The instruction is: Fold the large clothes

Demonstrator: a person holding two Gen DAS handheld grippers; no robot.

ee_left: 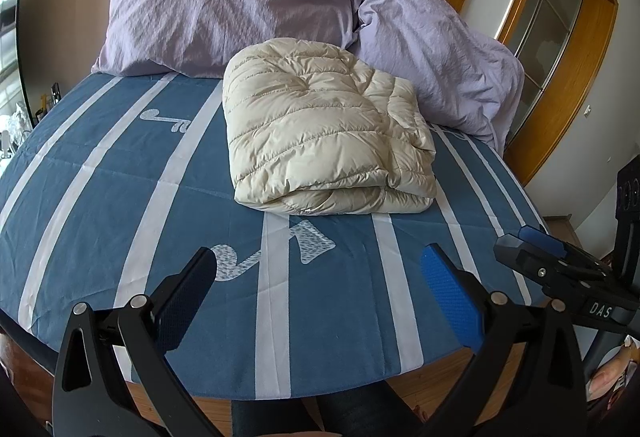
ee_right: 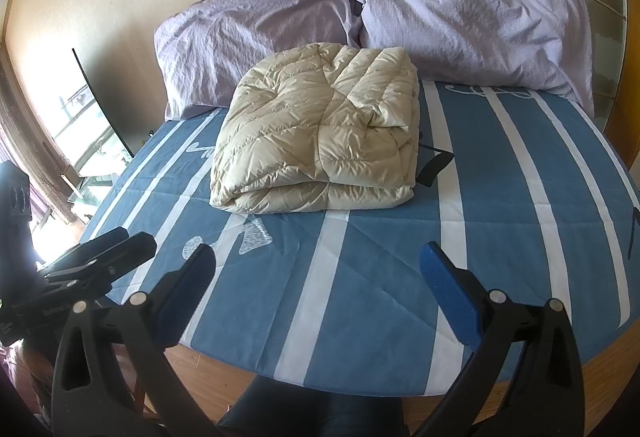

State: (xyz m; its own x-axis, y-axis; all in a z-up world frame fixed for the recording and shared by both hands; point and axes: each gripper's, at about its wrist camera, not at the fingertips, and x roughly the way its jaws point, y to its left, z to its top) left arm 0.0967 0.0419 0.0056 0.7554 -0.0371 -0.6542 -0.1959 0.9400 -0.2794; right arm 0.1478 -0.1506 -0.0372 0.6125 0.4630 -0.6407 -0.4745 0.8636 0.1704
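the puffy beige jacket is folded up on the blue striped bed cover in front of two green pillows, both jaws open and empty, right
Not quite: the pillows are pale purple, not green, as both wrist views show. The rest holds: the beige jacket lies folded on the blue striped bed cover in front of them, and the left gripper and right gripper both have their jaws open and empty.

- Cream quilted down jacket (ee_left: 326, 129): folded into a thick bundle, lying on the bed, its far edge touching the pillows.
- Bed cover (ee_left: 120, 173): blue with white stripes.
- Two lilac pillows (ee_left: 224, 1) (ee_left: 436, 49): propped against the wall.
- Left tongs (ee_left: 320, 293): jaws spread wide, empty, above the bed's near edge.
- Right tongs (ee_left: 532, 245): at right edge, apart from the jacket.
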